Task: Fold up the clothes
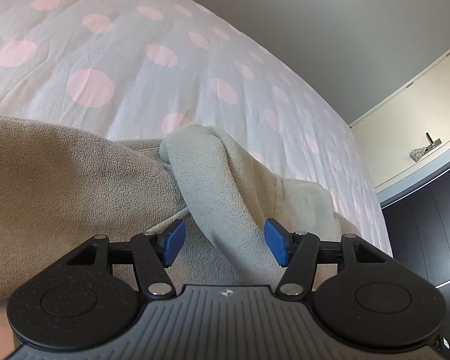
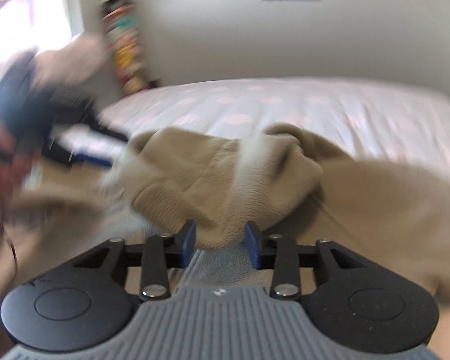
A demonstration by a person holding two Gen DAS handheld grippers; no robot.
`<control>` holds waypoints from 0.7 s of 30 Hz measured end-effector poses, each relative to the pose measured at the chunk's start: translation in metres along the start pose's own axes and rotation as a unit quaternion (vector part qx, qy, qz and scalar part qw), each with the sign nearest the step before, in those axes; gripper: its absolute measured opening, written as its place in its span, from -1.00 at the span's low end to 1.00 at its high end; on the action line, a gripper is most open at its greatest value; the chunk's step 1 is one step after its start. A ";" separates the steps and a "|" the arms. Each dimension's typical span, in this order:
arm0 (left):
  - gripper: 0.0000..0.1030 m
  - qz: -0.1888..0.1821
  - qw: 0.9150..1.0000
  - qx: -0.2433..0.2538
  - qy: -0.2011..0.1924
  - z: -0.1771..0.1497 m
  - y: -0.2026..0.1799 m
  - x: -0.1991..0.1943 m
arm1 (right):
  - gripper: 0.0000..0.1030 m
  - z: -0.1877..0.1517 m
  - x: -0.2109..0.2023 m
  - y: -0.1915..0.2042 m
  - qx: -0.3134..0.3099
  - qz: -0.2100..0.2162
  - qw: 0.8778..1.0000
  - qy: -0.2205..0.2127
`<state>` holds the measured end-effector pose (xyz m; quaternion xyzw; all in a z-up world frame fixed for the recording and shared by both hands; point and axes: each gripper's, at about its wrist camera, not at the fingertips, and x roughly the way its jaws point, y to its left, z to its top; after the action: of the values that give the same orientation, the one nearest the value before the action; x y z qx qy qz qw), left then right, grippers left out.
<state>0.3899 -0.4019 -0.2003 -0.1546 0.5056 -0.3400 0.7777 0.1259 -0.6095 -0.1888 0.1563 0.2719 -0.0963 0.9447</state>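
Pink-dotted bed cover [image 1: 135,60] lies under a crumpled tan fleece [image 1: 75,180]. Both the left gripper [image 1: 225,243] and the right gripper [image 2: 220,241] are let go, jaws apart over loose cloth. Folding looks barely begun.

Beige fleece garment [image 1: 75,180] on a white bedspread [image 1: 135,60] with pink dots.

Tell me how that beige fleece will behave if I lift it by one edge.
The fleece will probably flop and drape, since it already lies in soft bunched folds. Its fuzzy nap should grip rather than slip. It looks thick, so it may sag in the lift.
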 end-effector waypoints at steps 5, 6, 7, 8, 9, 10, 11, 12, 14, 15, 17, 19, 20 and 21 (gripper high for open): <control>0.05 -0.001 1.000 -0.019 0.010 -0.001 0.008 0.017 | 0.19 -0.007 0.023 -0.031 0.199 0.031 0.979 0.007; -0.16 -0.005 1.000 -0.025 0.012 -0.003 0.012 0.020 | 0.19 -0.011 0.028 -0.038 0.237 0.042 0.970 0.009; -0.41 -0.009 0.999 -0.033 0.014 -0.006 0.018 0.023 | 0.19 -0.016 0.034 -0.044 0.273 0.053 0.960 0.013; -0.49 -0.013 0.999 -0.041 0.017 -0.009 0.024 0.026 | 0.19 -0.022 0.040 -0.050 0.308 0.064 0.949 0.016; -0.61 -0.018 0.998 -0.050 0.020 -0.012 0.030 0.029 | 0.13 -0.027 0.046 -0.056 0.342 0.075 0.936 0.019; -0.73 -0.018 0.998 -0.053 0.018 -0.016 0.036 0.030 | 0.00 -0.033 0.049 -0.062 0.368 0.088 0.926 0.014; -0.79 -0.026 0.998 -0.059 0.013 -0.019 0.041 0.030 | -0.10 -0.038 0.052 -0.067 0.392 0.100 0.915 0.010; -0.85 -0.034 0.997 -0.065 0.009 -0.023 0.045 0.031 | -0.40 -0.039 0.052 -0.071 0.404 0.107 0.908 0.006; -0.88 -0.061 0.995 -0.079 -0.007 -0.029 0.053 0.028 | -0.75 -0.031 0.053 -0.074 0.405 0.124 0.906 -0.001; -0.89 -0.079 0.993 -0.088 -0.018 -0.031 0.055 0.025 | -0.79 -0.024 0.051 -0.074 0.403 0.135 0.905 -0.009; -0.89 -0.147 0.980 -0.120 -0.056 -0.036 0.058 0.015 | -0.81 -0.009 0.041 -0.077 0.394 0.171 0.901 -0.054; -0.89 -0.227 0.955 -0.164 -0.094 -0.044 0.061 0.006 | -0.82 0.005 0.027 -0.083 0.385 0.209 0.892 -0.110; -0.89 -0.266 0.939 -0.187 -0.109 -0.049 0.062 0.003 | -0.82 0.010 0.023 -0.086 0.380 0.221 0.890 -0.124; -0.89 -0.304 0.921 -0.209 -0.124 -0.054 0.063 0.001 | -0.82 0.014 0.021 -0.089 0.370 0.219 0.895 -0.123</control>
<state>0.3651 -0.3515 -0.2614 -0.5009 0.3939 -0.4245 0.6432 0.1266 -0.6990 -0.2107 0.5369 0.0573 0.0011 0.8417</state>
